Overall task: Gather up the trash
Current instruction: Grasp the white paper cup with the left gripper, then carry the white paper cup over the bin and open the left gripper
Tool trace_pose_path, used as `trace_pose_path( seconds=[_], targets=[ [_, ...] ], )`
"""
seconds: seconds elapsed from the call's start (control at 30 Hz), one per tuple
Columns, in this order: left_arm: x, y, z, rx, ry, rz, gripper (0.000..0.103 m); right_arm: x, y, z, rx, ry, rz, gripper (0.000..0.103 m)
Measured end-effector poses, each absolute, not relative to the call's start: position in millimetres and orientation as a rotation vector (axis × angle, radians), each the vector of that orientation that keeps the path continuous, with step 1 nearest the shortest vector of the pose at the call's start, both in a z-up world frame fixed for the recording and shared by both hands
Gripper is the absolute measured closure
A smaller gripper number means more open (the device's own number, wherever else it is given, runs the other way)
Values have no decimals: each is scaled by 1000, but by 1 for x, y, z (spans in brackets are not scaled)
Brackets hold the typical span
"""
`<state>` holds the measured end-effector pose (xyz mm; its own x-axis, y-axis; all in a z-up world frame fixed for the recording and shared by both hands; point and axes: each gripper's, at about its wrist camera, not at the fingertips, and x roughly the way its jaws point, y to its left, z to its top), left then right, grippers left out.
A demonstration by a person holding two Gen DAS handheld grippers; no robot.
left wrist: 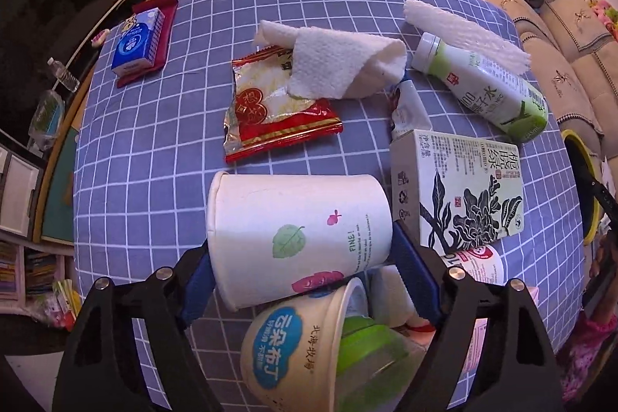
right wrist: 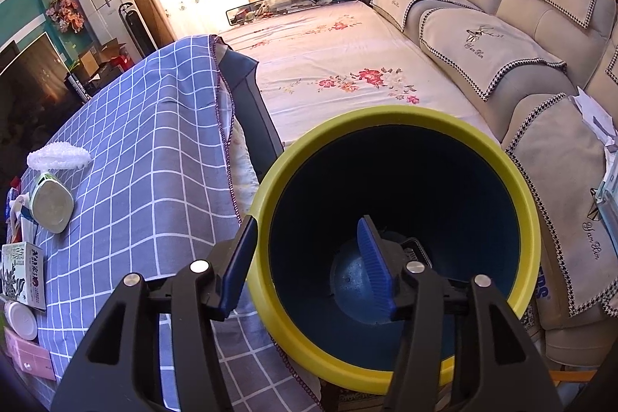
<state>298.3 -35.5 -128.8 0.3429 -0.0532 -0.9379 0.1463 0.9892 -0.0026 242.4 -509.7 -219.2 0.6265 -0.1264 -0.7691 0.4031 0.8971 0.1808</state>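
Observation:
A white paper cup (left wrist: 301, 230) with a green leaf print lies on its side on the blue checked tablecloth (left wrist: 154, 141). My left gripper (left wrist: 301, 242) points steeply down over it, one blue pad against each end of the cup, shut on it. Just below lie a pudding tub (left wrist: 293, 346) and a green-lidded container (left wrist: 367, 354). My right gripper (right wrist: 307, 222) hangs open and empty over the yellow-rimmed bin (right wrist: 386, 120) beside the table. Its left finger is outside the rim and its right finger is over the dark inside.
More trash lies on the table: a red snack wrapper (left wrist: 278, 114), a paper towel (left wrist: 336, 64), a green-and-white bottle (left wrist: 486, 87), a tea carton (left wrist: 459, 192), white foam netting (left wrist: 463, 29) and a blue tissue pack (left wrist: 137, 41). A sofa (right wrist: 521, 26) stands beyond the bin.

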Motion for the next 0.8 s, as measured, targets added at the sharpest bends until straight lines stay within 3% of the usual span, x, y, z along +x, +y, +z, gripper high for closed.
trace_pose_path(
  seconds=[0.2,0.47,0.8],
  targets=[
    [300,-32,-119,88,1191,-137,22,239,-508,-218,355,841,-306,51],
    [275,-38,-67,88,1053,-166,22,235,-505,-213,363,825,-292,51],
    [212,-138,-23,178,911,-457,22,200,-516,-188,364,746,-321,51]
  ],
)
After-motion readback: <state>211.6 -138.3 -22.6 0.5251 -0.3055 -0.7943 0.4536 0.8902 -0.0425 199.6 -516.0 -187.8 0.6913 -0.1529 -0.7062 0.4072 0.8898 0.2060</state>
